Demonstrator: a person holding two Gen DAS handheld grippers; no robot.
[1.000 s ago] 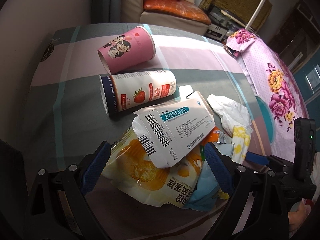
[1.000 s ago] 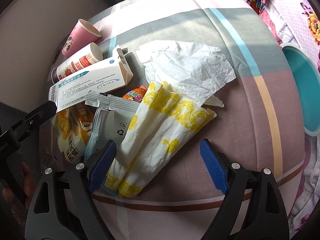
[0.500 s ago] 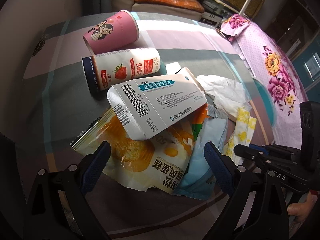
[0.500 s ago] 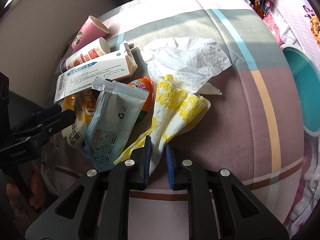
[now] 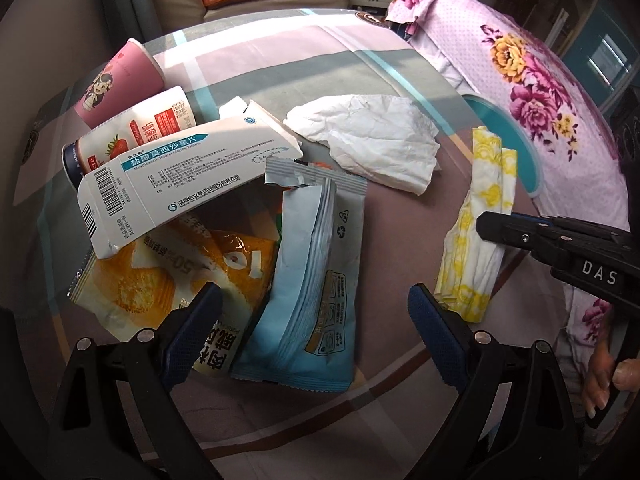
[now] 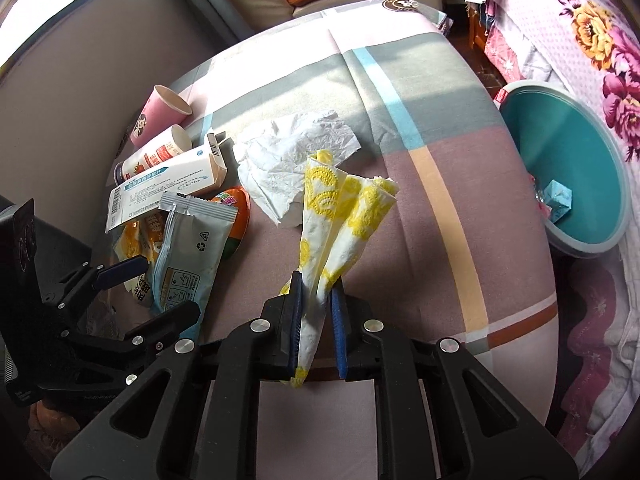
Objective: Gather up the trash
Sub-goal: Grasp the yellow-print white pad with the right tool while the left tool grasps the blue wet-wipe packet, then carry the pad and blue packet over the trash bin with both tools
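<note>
The right tongs (image 6: 316, 316) clamp the yellow-printed napkin (image 6: 340, 216), best carried clear of the litter to the teal bin (image 6: 568, 168); the left tongs (image 5: 312, 320) hover open over the blue wrapper (image 5: 316, 280).

free: bare cloth (image 6: 448, 208) toward teal bin (image 6: 568, 152) | blocked: wrapper pile (image 6: 188, 248) at left
</note>
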